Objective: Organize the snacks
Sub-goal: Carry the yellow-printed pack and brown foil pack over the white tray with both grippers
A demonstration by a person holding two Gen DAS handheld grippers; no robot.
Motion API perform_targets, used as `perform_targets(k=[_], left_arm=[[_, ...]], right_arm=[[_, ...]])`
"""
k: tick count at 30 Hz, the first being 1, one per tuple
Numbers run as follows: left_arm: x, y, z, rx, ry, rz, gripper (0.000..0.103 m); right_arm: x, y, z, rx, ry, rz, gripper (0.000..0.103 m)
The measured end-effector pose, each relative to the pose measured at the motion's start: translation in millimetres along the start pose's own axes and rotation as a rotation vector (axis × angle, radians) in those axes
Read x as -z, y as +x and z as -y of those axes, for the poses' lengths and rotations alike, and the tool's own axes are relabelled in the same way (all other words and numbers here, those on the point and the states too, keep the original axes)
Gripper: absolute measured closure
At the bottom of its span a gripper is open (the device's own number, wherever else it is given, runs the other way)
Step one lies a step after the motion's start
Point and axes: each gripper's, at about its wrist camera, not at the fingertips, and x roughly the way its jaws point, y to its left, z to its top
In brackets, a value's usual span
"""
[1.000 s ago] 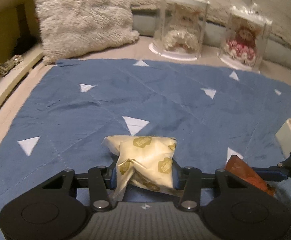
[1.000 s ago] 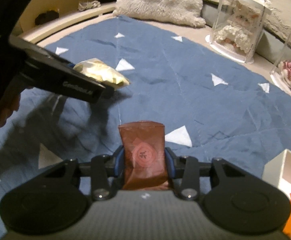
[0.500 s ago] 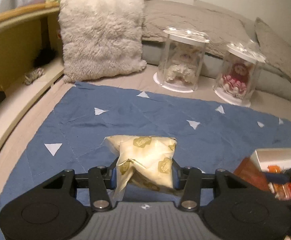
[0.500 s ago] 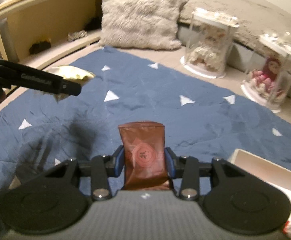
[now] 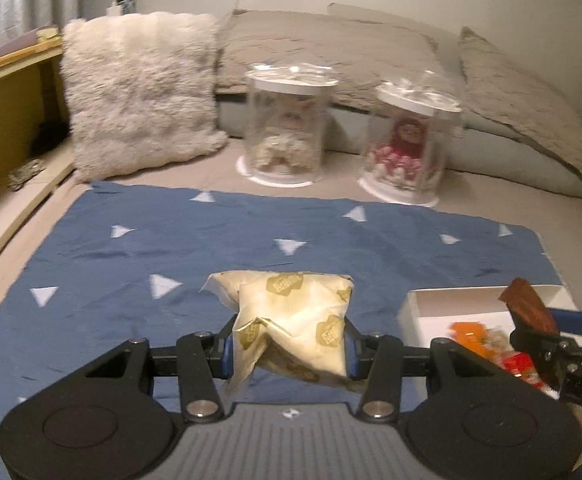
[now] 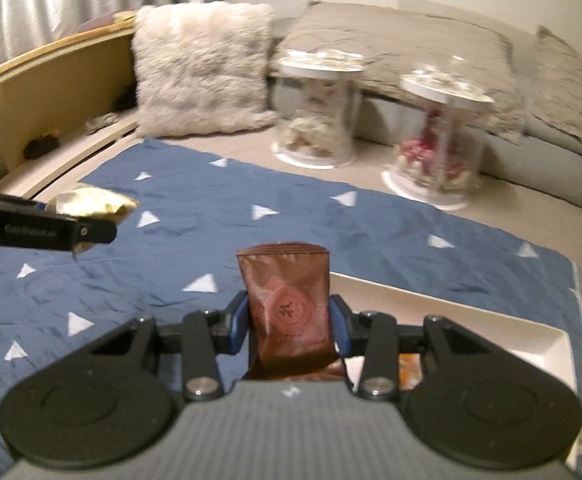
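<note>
Mid-task over the blue blanket point(image 5: 171, 248): my left gripper point(image 5: 289, 338) pinches a cream snack packet point(image 5: 295, 320), my right gripper point(image 6: 290, 322) a brown pouch point(image 6: 289, 300), both aloft near the white tray point(image 6: 471, 320), already holding several snacks, neither yet dropped in.

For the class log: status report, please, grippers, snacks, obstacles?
Left gripper shut on cream packet. Right gripper shut on brown packet. White tray just ahead, nothing in the way.

The left gripper point(image 5: 289, 344) clamps a cream snack packet point(image 5: 295, 328) above the blue cloth point(image 5: 171, 248); white box point(image 5: 443, 304) at right.
</note>
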Motion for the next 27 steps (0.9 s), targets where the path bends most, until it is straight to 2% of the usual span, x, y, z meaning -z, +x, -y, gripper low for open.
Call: perform_targets(k=[13, 27], left_arm=[[8.2, 24.9, 127.3, 0.134, 0.064, -0.021, 0.053], [18.1, 83.0, 236.5, 0.272, 0.066, -0.089, 0.053]], right_arm=[[57.1, -25.1, 96.2, 0.094, 0.093, -0.024, 0.055], [100.6, -26.3, 184.2, 0.184, 0.249, -0.036, 0.055]])
